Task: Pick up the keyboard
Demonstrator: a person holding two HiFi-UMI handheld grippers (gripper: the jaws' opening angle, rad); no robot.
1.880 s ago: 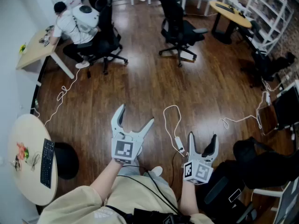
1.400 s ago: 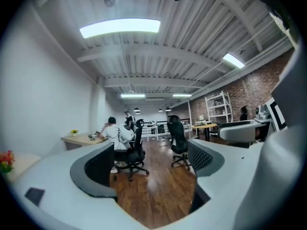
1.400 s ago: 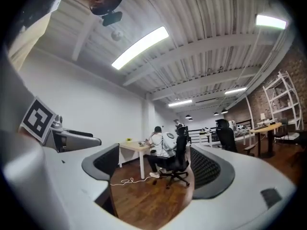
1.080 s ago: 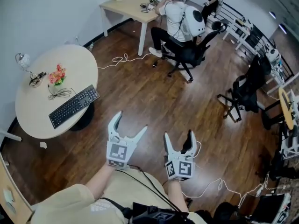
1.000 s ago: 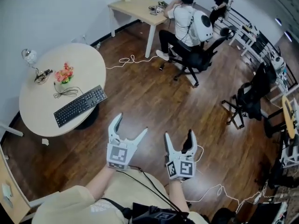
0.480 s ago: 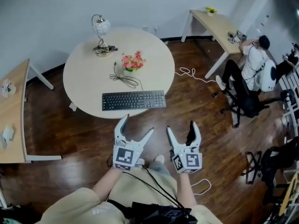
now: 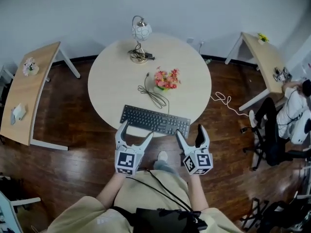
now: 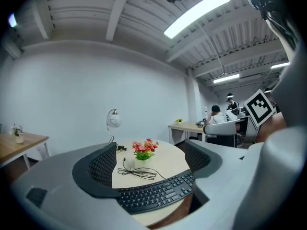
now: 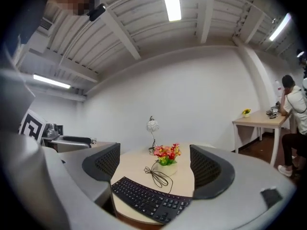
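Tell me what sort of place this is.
Probably an open office or lab workroom: a keyboard on a round table, a wooden desk by the wall, and a person on an office chair.

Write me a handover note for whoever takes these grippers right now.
Left claw: jaws closing, nothing between them, facing the flat black keyboard, not touching.
Right claw: open, empty, beside it.
Keyboard lies along the near edge of the round beige table, its black cable looped behind.
Done: nothing lifted. Left: grip keyboard, raise it.
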